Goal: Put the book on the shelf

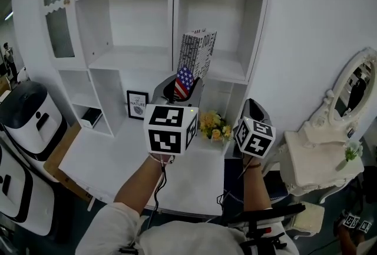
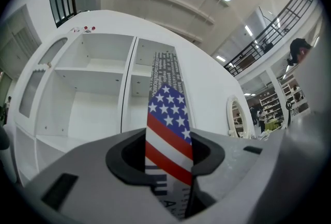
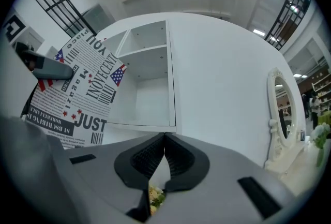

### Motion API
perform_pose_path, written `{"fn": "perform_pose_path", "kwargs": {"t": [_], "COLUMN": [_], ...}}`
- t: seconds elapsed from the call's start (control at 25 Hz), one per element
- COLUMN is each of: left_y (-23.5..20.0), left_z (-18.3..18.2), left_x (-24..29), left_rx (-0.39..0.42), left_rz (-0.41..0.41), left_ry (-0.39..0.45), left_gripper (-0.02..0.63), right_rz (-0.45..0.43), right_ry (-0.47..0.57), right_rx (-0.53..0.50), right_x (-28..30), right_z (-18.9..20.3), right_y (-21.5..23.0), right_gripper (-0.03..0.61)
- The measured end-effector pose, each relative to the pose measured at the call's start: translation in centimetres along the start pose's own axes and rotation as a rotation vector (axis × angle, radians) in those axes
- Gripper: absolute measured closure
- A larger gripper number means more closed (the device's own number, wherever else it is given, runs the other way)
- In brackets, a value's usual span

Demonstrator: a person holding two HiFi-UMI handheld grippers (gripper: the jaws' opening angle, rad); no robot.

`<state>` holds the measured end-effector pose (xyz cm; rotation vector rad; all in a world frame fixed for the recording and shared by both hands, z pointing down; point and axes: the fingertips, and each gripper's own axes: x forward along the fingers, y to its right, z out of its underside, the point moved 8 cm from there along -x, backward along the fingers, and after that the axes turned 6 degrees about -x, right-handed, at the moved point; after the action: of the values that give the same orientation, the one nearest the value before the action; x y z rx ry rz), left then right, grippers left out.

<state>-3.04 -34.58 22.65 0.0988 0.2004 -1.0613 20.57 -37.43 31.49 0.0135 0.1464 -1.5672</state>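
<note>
Head view: left gripper (image 1: pixel 179 88) pinches the book's (image 1: pixel 197 50) lower end, upright before the right-hand shelf (image 1: pixel 227 76) — probably to slide it in standing. Left gripper view: jaws clamped on its flag-printed edge. Right gripper view: right gripper (image 3: pixel 164 139) jaws together, empty — parked aside.

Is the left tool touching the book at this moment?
Touching. The left gripper view shows the left tool with its jaws pressed on both sides of the book, at its flag-printed edge.

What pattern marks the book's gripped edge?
Stars and stripes on the book, clearest in the left gripper view.
</note>
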Motion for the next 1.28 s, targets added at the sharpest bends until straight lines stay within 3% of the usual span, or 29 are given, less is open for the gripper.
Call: {"fn": "perform_pose_path", "kwargs": {"t": [0.64,1.28], "left_y": [0.9,1.7], "left_z": [-6.0,-12.6], "left_x": [1.1,2.9], "left_rx": [0.068,0.074], "left_rz": [-0.004,0.005], "left_ry": [0.06,0.18], "left_gripper": [0.454,0.453], "right_rz": [-0.087,-0.113], "right_ry": [-0.006,0.015], "right_rx": [0.042,-0.001], "right_x": [0.7,1.7], "right_z": [-2.1,-4.5], "right_y": [-0.5,-1.3], "right_gripper": [0.557,0.557]}}
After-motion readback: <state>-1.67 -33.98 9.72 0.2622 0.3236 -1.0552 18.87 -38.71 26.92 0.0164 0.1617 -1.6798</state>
